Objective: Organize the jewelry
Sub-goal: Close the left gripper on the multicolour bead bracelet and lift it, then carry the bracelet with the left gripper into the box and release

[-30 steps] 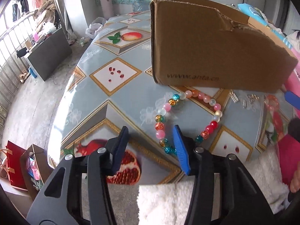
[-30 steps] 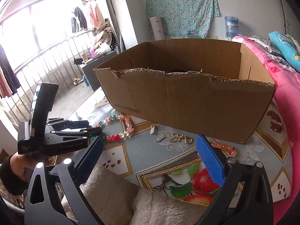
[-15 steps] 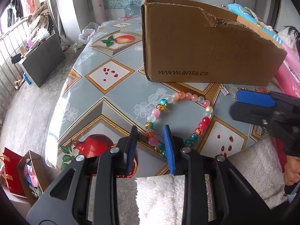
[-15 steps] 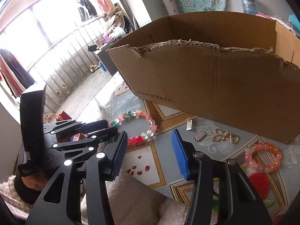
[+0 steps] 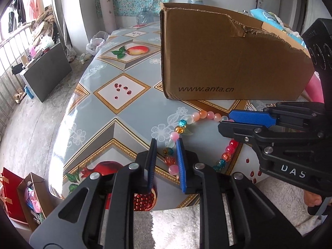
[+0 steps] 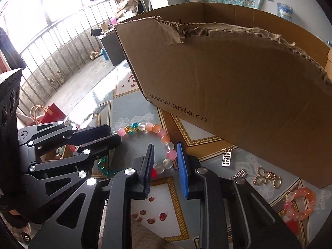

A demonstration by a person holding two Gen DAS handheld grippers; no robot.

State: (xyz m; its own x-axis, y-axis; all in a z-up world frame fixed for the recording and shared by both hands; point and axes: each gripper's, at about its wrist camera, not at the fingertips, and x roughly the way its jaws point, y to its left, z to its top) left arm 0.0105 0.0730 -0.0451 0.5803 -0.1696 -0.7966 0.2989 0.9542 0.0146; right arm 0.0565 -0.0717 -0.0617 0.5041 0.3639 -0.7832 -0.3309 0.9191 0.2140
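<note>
Both tongs, left (image 5: 166, 155) and right (image 6: 165, 159), narrowly parted astride glossy round-beaded necklace (image 5: 187, 121) beside torn cardboard box (image 5: 228, 62).

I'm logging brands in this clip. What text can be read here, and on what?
"www.anta.cn": printed on the cardboard box side, readable in both views.
"DAS": on the right gripper body; the word is cut off.
Embossed lettering on the left gripper's housing: too blurred to read.

the beaded necklace (image 5: 187, 124) lies on the table (image 5: 116, 112) before the cardboard box (image 5: 217, 62). to its right (near the box) lie a butterfly charm (image 6: 266, 176) and bead bracelet (image 6: 299, 203).
</note>
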